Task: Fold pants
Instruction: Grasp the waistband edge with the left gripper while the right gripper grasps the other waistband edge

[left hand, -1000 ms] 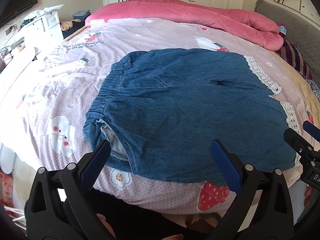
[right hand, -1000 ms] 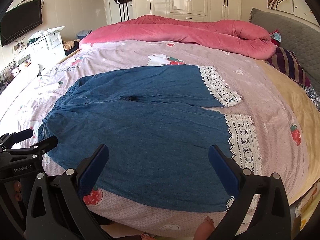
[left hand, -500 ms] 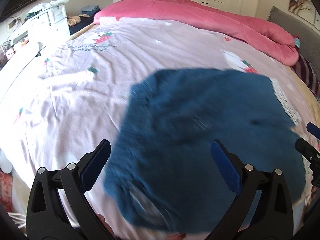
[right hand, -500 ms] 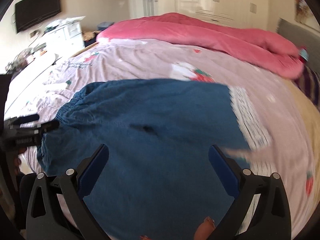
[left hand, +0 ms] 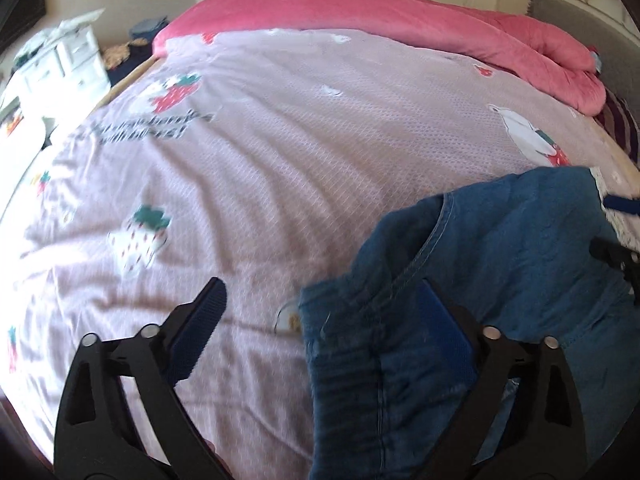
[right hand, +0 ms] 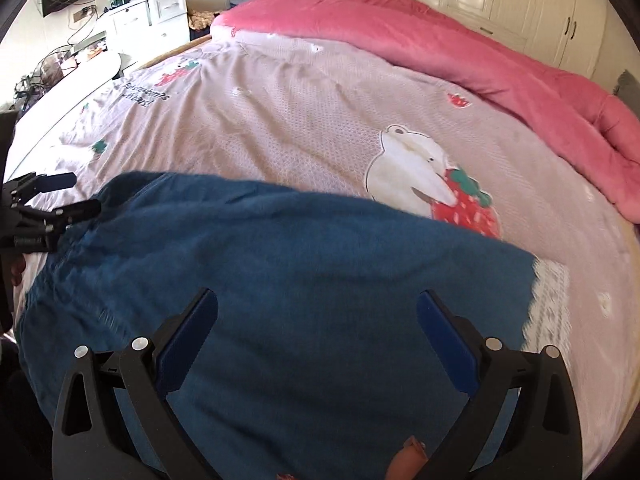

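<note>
Blue denim pants (right hand: pixel 304 280) with white lace cuffs (right hand: pixel 550 300) lie spread on the bed. In the left wrist view their waistband end (left hand: pixel 400 320) is bunched at the lower right. My left gripper (left hand: pixel 320 312) is open, low over the sheet; its right finger (left hand: pixel 444 320) is over the waistband edge and its left finger over bare sheet. My right gripper (right hand: pixel 318 312) is open and hovers over the middle of the pants. Neither holds cloth. The left gripper also shows at the left edge of the right wrist view (right hand: pixel 52 200).
The bed has a lilac sheet (left hand: pixel 280 140) printed with bears and strawberries. A pink quilt (right hand: pixel 460 48) is piled along the far side. A white dresser (right hand: pixel 148 12) stands left of the bed, wardrobes behind, and a grey headboard (left hand: pixel 580 12) at the right.
Both grippers have moved forward and to the left over the bed, still open. The pants now sit lower and further right in the left wrist view, with the waistband rumpled.
</note>
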Demonstrator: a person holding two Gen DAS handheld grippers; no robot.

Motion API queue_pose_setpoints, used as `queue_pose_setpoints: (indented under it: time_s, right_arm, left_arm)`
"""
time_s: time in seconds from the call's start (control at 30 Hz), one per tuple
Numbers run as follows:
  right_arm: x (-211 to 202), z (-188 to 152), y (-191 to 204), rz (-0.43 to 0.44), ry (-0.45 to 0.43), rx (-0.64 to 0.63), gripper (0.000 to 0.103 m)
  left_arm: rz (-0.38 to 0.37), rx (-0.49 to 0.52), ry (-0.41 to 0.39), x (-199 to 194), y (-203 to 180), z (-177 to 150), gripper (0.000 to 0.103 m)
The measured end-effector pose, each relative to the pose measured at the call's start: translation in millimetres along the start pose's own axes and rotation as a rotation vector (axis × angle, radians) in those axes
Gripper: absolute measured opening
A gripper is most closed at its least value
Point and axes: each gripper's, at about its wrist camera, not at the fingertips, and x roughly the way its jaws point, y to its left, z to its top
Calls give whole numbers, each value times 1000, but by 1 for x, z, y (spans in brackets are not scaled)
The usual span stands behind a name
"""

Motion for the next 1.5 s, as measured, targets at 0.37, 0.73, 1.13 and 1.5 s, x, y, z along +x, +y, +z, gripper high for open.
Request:
queue_pose_setpoints:
  time_s: [0.37, 0.73, 1.13, 1.5]
  right_arm:
    - [34, 40, 14, -6, 34, -160, 99]
    - [71, 74, 46, 43, 71, -296, 74]
    - [20, 60, 54, 127, -27, -233, 7]
    - [-98, -5, 67, 174, -217, -157, 6]
  left_arm:
    - [-92, 132, -8, 36, -18, 10, 5]
    - [-219, 29, -163, 4, 14, 16, 5]
    - [-268, 5, -221, -28, 20, 10, 5]
    - [-285, 73, -379, -113, 4, -31, 5]
